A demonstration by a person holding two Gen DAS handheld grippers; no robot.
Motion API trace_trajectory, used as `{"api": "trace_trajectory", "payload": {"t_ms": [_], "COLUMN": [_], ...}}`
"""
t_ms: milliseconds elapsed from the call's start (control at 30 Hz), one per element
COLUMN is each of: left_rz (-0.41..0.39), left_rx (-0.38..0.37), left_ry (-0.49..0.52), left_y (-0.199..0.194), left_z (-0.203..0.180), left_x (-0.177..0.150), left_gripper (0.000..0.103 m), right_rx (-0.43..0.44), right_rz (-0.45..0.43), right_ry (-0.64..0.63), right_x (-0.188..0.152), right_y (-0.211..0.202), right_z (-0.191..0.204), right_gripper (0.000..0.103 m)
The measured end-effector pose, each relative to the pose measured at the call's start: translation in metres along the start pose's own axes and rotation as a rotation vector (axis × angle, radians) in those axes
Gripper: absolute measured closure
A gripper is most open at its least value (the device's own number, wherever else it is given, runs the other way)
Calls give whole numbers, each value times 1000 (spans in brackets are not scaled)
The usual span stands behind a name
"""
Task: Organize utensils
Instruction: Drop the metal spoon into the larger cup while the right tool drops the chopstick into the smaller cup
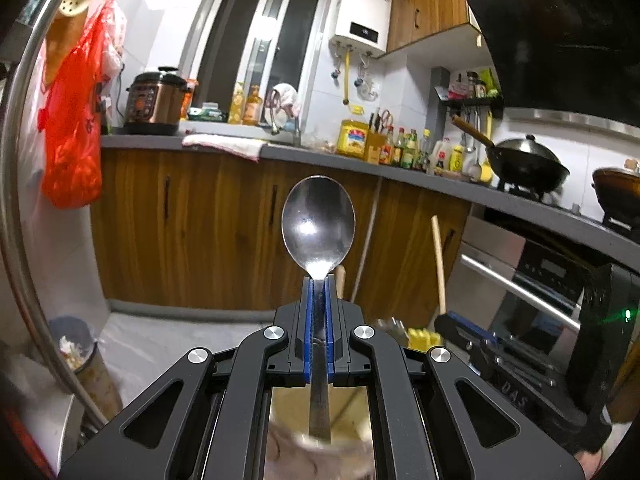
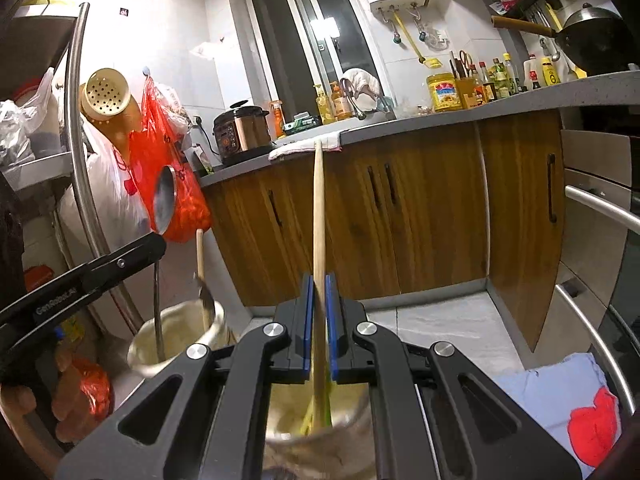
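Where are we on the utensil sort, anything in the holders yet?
Done: one wooden-handled utensil already stands in the left cup.
In hand: left tool is shut on a metal spoon, its handle reaching down into that cup; right tool is shut on a wooden stick, its lower end in the second cup.
Left: release both.

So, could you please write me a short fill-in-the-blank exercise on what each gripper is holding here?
1. The left gripper is shut on a metal ____.
2. The right gripper is shut on a long ____ stick.
3. The spoon's handle reaches down into a pale ____.
4. The spoon's bowl points ____.

Missing words: spoon; wooden; cup; up
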State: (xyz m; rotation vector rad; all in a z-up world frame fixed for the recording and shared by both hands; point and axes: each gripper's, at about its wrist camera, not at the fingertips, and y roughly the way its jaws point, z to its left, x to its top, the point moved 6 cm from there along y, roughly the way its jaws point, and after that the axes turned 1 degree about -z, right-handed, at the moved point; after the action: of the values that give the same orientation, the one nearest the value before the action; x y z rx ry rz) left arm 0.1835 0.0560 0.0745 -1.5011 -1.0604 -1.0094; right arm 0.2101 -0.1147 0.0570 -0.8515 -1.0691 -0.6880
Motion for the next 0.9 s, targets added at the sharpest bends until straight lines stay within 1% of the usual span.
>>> {"api": "trace_trajectory", "payload": {"t_ms": [200, 433, 567, 833, 900], "left_rz": [96, 184, 214, 259, 259], "left_rx": [12, 38, 49, 51, 53], "left_ry": [44, 71, 78, 56, 57], "left_y": [-1, 6, 9, 16, 17], "left_z": [-7, -10, -11, -7, -6], "left_x": [-15, -25, -30, -35, -36], "left_gripper": [97, 97, 97, 97, 97], "right_rx": [28, -14, -28, -43, -46], "right_rz": [62, 162, 206, 237, 237], "right_ry": [-10, -31, -27, -19, -20], "right_x": [-8, -18, -23, -23, -24], "right_y": [-14, -14, -11, -6, -5], "right_z": [2, 2, 0, -2, -2], "right_gripper": [97, 97, 97, 97, 97]}}
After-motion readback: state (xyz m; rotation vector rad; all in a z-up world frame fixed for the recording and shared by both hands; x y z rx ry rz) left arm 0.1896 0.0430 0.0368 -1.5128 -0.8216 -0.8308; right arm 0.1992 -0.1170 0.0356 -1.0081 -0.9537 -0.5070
